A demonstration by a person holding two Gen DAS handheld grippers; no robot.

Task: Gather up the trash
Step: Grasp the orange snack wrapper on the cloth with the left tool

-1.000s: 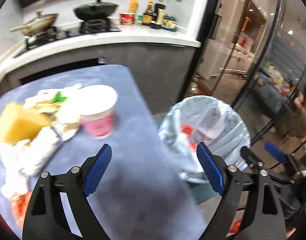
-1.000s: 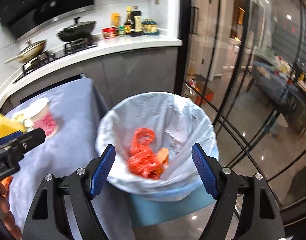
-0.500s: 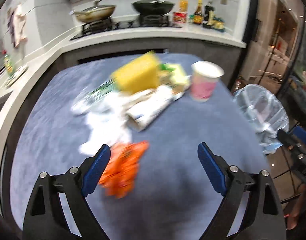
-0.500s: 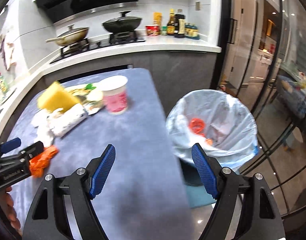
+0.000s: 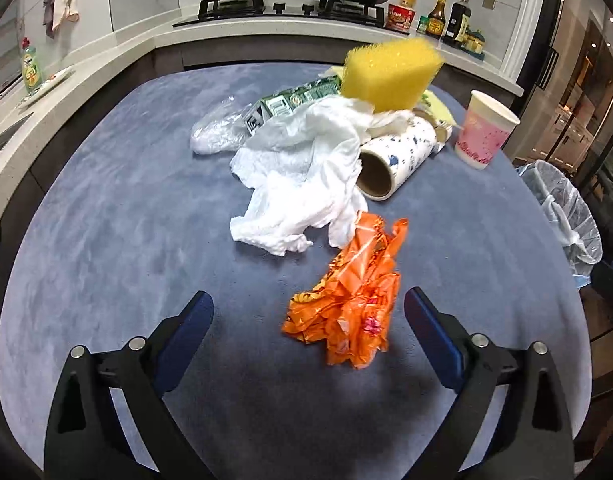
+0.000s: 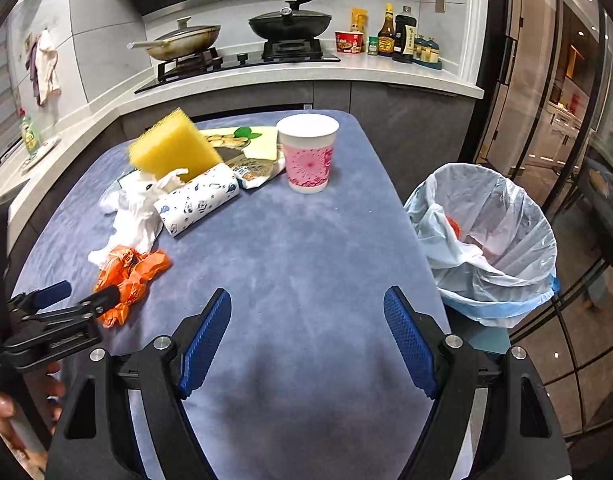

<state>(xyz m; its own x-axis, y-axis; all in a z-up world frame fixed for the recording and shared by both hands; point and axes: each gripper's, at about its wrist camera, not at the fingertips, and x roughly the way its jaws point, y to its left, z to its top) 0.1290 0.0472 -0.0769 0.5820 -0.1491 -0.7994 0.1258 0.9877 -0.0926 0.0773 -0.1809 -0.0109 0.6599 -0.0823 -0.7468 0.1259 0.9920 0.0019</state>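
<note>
We held the left gripper [image 5: 308,314] spread wide over the blue table [image 5: 106,216], its jaws flanking the crumpled orange wrapper [image 5: 352,296] without touching it. Our right gripper [image 6: 307,338] was equally unclenched and empty (nothing lay between its pads). Behind the wrapper lay white tissue [image 5: 302,168], a paper roll [image 5: 398,152], a yellow sponge [image 5: 388,70] and a pink cup [image 6: 308,152]. The lined bin [image 6: 490,240] stood just beside the table's right edge.
</note>
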